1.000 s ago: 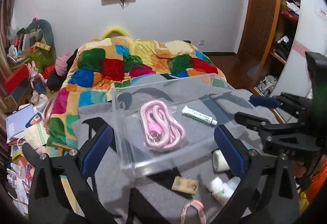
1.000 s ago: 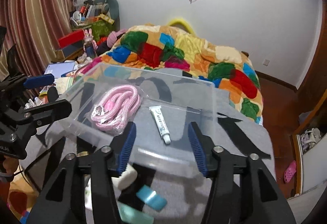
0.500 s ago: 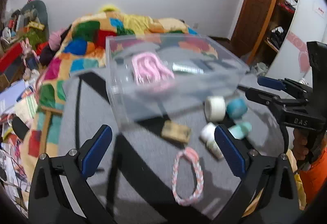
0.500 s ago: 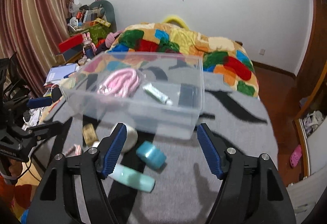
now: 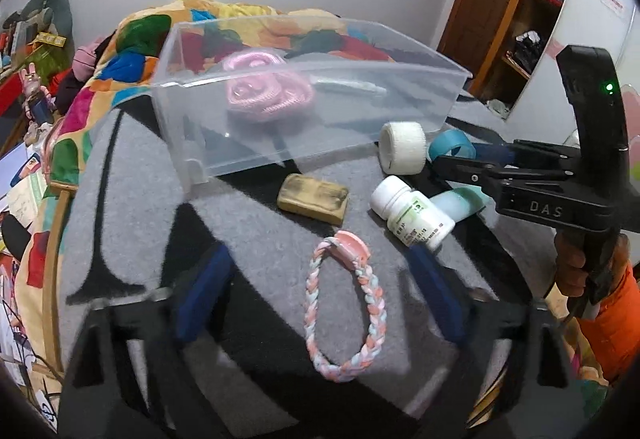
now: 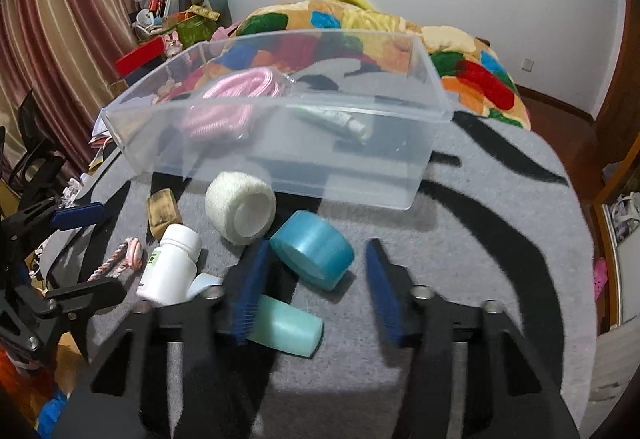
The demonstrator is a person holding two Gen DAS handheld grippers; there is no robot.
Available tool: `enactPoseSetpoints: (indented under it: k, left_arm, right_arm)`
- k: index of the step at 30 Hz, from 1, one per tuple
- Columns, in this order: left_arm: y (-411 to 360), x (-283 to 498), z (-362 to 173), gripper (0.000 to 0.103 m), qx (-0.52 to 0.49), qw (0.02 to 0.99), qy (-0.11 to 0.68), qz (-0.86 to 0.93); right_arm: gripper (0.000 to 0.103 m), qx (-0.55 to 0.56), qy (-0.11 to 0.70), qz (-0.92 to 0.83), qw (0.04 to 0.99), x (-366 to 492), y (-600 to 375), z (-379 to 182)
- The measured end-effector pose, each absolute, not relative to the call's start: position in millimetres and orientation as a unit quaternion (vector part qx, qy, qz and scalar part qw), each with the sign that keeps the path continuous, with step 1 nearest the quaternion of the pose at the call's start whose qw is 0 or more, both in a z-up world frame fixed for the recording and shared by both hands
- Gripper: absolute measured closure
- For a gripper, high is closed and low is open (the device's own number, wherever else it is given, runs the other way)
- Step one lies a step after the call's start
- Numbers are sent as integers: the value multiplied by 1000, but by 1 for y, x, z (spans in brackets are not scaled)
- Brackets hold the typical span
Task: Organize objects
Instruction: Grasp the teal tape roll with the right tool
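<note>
Both grippers dropped from over the clear bin [image 6: 280, 167] to the loose items at lower frame. We've binned the pink cord [image 5: 266, 89] and tube [image 6: 334, 119]. Left gripper [image 5: 316, 291] is closing around the braided bracelet [image 5: 346, 309], right gripper [image 6: 316, 291] around the teal tape roll [image 6: 314, 249], neither gripped; bandage roll [image 6: 240, 207], pill bottle [image 6: 170, 265], block [image 5: 314, 199] remain outside.

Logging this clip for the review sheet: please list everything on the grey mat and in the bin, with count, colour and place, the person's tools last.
Storage bin: 1, clear, far side of the mat.
Coiled cord: 1, pink, inside the bin.
Tube: 1, white, inside the bin.
Bandage roll: 1, white, in front of the bin.
Tape roll: 1, teal, beside the bandage roll.
Pill bottle: 1, white, on the mat.
Block: 1, tan, near the bin.
Braided loop: 1, pink and white, nearest.
Mint container: 1, lying near the right tool.
Left tool: closing around the braided loop.
Right tool: closing near the tape roll.
</note>
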State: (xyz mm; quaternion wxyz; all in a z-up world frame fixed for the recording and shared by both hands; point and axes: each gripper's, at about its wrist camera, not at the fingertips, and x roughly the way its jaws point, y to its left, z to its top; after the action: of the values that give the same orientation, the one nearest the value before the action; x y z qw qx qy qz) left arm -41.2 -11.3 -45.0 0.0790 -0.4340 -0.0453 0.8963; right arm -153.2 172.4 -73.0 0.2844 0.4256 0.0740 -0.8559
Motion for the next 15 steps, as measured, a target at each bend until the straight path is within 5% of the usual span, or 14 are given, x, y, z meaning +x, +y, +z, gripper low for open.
enactPoseSetpoints:
  k: [8, 15]
  left_arm:
    - [-5, -38, -47, 77, -423, 82, -25, 902]
    - [-7, -29, -41, 88, -412, 76, -27, 908]
  right_arm:
    - [66, 406, 76, -865, 286, -140, 177, -66]
    - [66, 391, 65, -872, 288, -131, 183, -53]
